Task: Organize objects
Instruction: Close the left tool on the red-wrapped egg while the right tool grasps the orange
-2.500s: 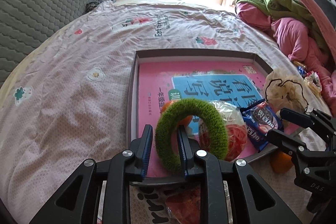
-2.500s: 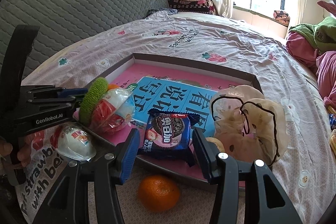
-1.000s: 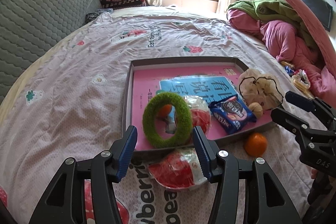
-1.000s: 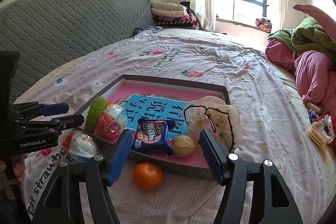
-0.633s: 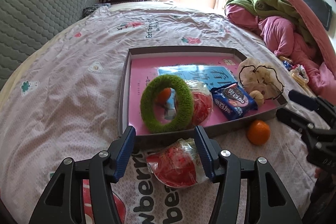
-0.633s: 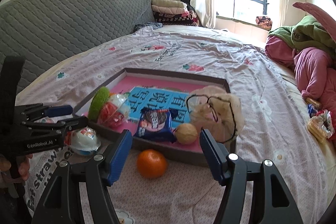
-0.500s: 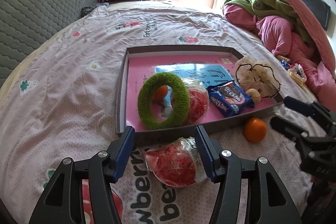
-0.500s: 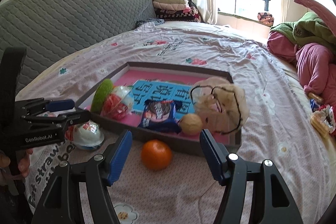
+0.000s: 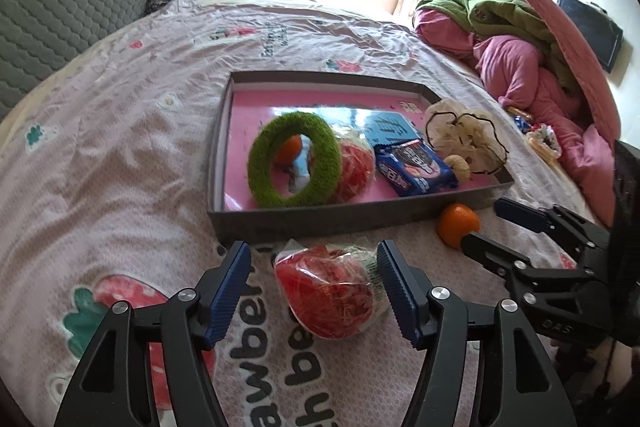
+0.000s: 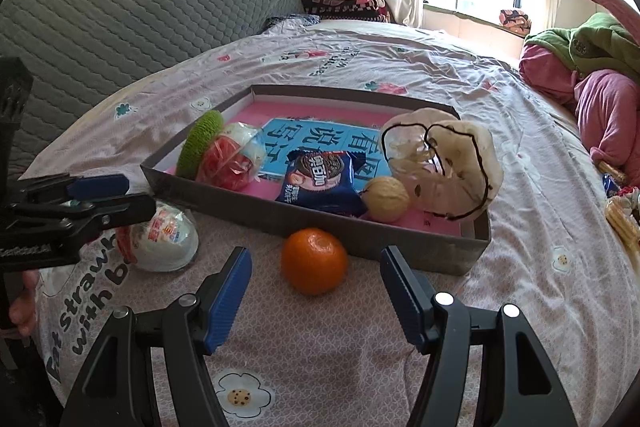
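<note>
A grey-walled tray (image 9: 320, 221) with a pink floor lies on the bed; it also shows in the right wrist view (image 10: 400, 243). In it are a green fuzzy ring (image 9: 294, 159), a small orange (image 9: 289, 148), a red snack bag (image 9: 356, 165), a blue cookie pack (image 9: 416, 167), a walnut (image 9: 460, 166) and a cream hair net (image 9: 464, 131). A second red snack bag (image 9: 332, 293) lies on the bedsheet outside the tray, between the fingers of my open left gripper (image 9: 314, 291). An orange (image 10: 314, 261) lies outside the tray just ahead of my open right gripper (image 10: 314, 297).
The bedsheet (image 9: 120, 131) is pink with flowers and lettering. A grey quilted headboard (image 10: 120, 15) stands at the left. Pink and green bedding (image 9: 520, 47) is piled at the right. Small packets (image 10: 620, 211) lie at the bed's right edge.
My left gripper let go of the green ring, which now leans in the tray, and drew back around the loose snack bag. My right gripper drew back and lowered toward the orange.
</note>
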Tool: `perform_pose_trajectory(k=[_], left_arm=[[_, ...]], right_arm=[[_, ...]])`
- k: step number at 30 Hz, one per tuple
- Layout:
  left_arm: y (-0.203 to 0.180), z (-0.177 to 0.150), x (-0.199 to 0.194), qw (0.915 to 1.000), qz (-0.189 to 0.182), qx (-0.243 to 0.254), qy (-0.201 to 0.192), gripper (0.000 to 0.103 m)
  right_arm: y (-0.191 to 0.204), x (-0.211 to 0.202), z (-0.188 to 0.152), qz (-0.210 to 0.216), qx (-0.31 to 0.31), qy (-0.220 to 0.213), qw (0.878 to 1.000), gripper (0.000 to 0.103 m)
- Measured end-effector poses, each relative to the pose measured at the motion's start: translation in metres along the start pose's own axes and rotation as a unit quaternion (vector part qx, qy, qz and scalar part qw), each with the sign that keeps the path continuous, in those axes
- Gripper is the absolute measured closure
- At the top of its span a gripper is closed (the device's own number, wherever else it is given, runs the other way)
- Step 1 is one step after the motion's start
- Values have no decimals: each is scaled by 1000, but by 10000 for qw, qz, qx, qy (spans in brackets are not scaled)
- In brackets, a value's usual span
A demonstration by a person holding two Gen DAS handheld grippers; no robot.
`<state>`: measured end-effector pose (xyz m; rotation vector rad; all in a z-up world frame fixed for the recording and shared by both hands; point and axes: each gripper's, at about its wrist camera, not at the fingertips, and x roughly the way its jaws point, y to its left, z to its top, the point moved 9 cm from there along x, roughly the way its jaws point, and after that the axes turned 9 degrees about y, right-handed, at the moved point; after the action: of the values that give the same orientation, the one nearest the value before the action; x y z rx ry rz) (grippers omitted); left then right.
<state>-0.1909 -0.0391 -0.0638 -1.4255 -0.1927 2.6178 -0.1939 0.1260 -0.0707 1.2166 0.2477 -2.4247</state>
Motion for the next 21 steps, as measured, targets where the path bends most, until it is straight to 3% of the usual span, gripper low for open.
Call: perform_pose_trajectory(k=[5, 15, 21], left_arm=[[-7, -8, 6, 9994, -315, -49, 104, 32], [-22, -14, 15, 9980, -602, -20, 169, 31], [-32, -16, 20, 9978, -627, 65, 203, 32]], right_arm=[[-4, 6, -3, 9, 92, 47, 9999, 37], [-4, 16, -3, 83, 159, 163, 9997, 37], [3, 23, -3, 90, 53, 237, 9997, 46]])
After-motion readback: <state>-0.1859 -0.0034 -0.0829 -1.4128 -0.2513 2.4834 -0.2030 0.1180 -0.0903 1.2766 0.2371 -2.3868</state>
